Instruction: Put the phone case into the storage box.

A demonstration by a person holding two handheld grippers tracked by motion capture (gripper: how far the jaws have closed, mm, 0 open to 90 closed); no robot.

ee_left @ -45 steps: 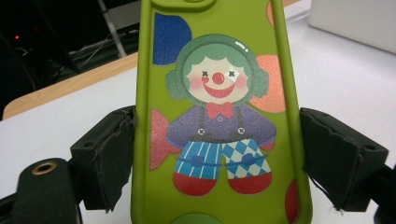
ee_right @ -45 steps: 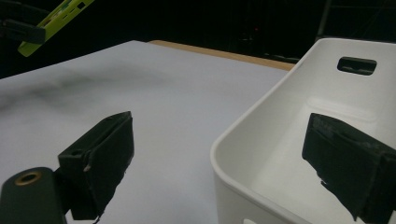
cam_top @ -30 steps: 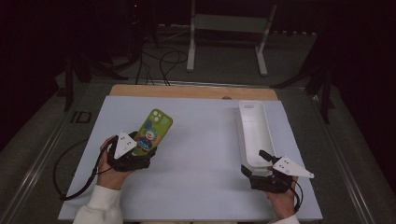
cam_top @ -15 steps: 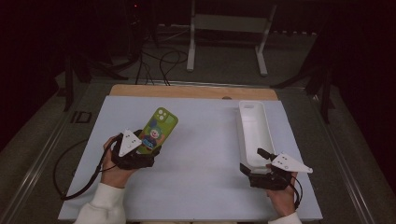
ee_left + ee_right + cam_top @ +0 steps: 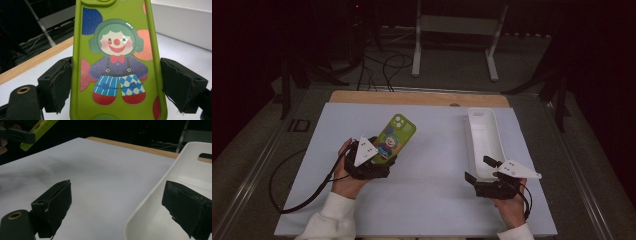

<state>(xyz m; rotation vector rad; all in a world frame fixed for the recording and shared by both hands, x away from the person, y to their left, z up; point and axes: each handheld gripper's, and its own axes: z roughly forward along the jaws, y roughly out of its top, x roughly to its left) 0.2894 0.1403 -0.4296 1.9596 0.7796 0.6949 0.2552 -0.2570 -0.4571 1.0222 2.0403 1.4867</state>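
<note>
Lifted off the bench since a second ago, phone case (image 5: 116,62) clamped in left gripper (image 5: 371,160) jaws, tilted toward one o'clock; right gripper (image 5: 486,172) spread wide astride tray (image 5: 484,131) rim, probably awaiting it.

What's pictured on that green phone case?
A clown with green hair, a red nose and a bow tie on the phone case, clearest in the left gripper view.
</note>
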